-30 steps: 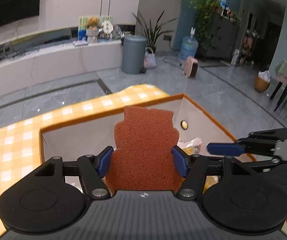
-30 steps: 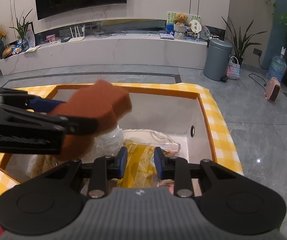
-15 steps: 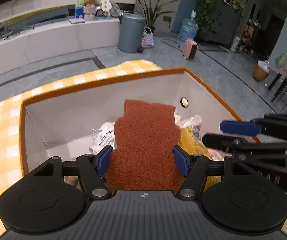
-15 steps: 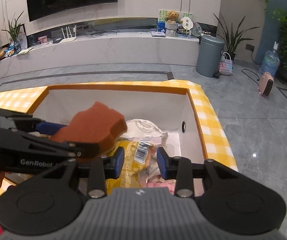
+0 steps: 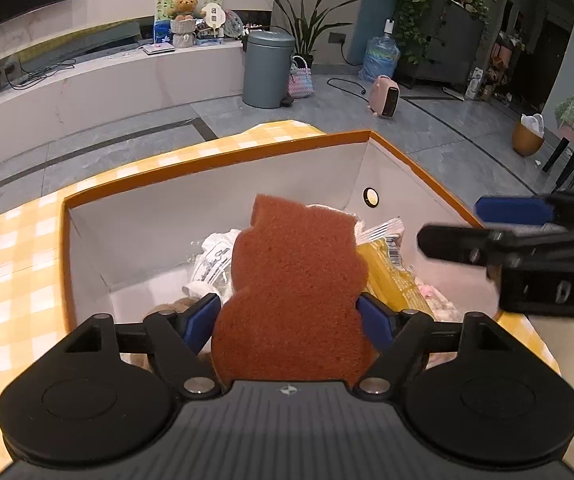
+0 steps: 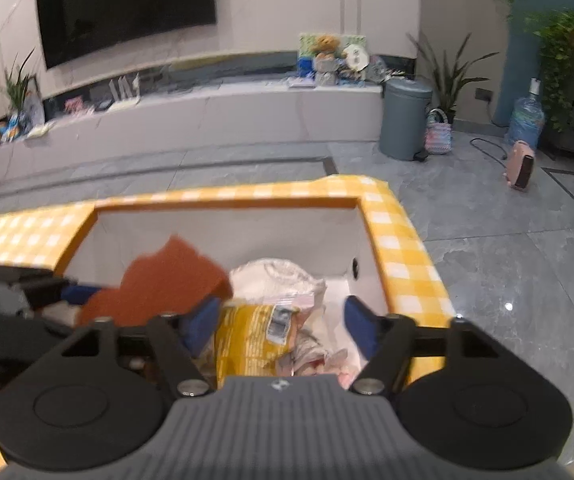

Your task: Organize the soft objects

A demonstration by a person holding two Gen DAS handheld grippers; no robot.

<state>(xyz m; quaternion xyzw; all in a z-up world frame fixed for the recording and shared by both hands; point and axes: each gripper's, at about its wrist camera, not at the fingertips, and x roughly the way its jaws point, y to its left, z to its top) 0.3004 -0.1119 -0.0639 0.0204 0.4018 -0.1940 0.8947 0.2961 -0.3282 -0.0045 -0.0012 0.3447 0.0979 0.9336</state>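
Left wrist view: the left gripper (image 5: 290, 316) sits over the white box (image 5: 159, 224) w/ orange rim, which rests on a yellow-checked tablecloth (image 5: 3, 280). A rust-brown sponge (image 5: 295, 296) (cut roughly like a bear or cat, ears at top) stands upright between the blue pads (image 5: 203, 316). The jaws are opening; pads look to be right at the sponge's sides, at its narrow waist, but whether they still press on it I can't tell. Sponge is above the box interior, not resting on the contents as far as I can see.

Inside the box: a yellow snack packet (image 5: 387, 276), a clear/white plastic bag (image 5: 215, 260) and some pinkish soft stuff at the right. A round hole (image 5: 370, 197) shows in the far right wall.

Right wrist view (blurry): the right gripper (image 6: 281, 322) is also over the box, jaws spreading apart w/ nothing clamped; the yellow packet (image 6: 247, 332) lies below, between them. The sponge (image 6: 167, 284) shows at left, tilted, w/ the left gripper's black arm beside it.

Bkgd: grey bin (image 5: 269, 68), pink heater (image 5: 385, 96), TV (image 6: 127, 4) on the wall.
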